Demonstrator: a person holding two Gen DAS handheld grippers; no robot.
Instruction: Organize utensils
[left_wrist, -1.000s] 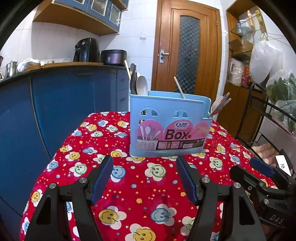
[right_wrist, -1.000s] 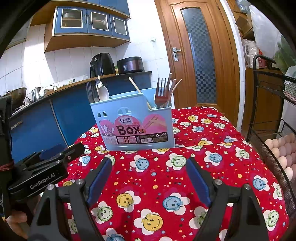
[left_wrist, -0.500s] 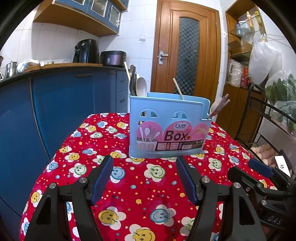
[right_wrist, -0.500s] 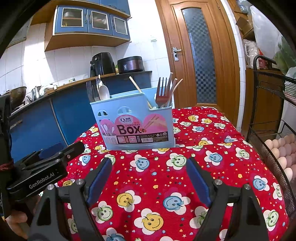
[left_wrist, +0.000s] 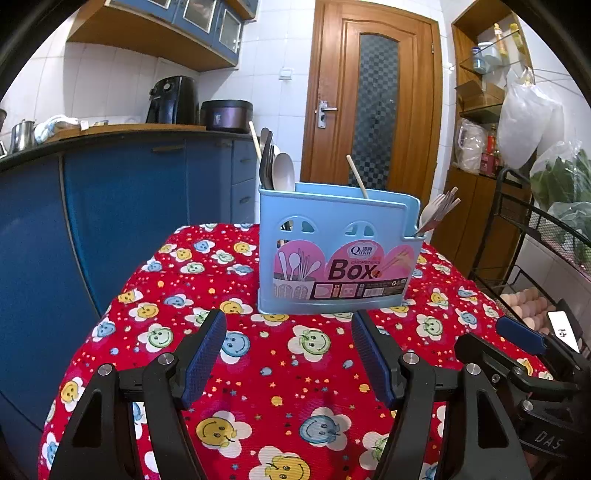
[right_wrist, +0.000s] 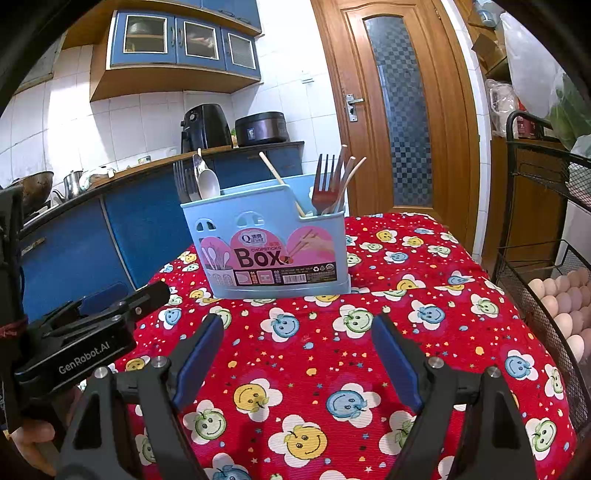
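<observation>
The box (left_wrist: 338, 254), a light blue utensil holder, stands upright on the red smiley-print cloth (left_wrist: 288, 376) covering the table, well beyond both grippers. Left gripper (left_wrist: 289, 325): jaws spread wide, nothing between them, held above the cloth short of the box. Right gripper (right_wrist: 297, 328): jaws likewise spread and empty, also short of the box.

Box contents are only partly readable. At its left end stand a spoon (right_wrist: 208, 182) and dark forks (right_wrist: 181, 181); their lower parts are hidden behind the front wall. A single chopstick (right_wrist: 280, 188) leans out of the middle. At the lowered right end stand a fork (right_wrist: 325, 186) and pale sticks, overlapping so their count cannot be told. Inner dividers are not visible.

The left gripper's body (right_wrist: 85, 332) is cut off at the right view's left edge; part of a hand (right_wrist: 33, 439) shows below it.
</observation>
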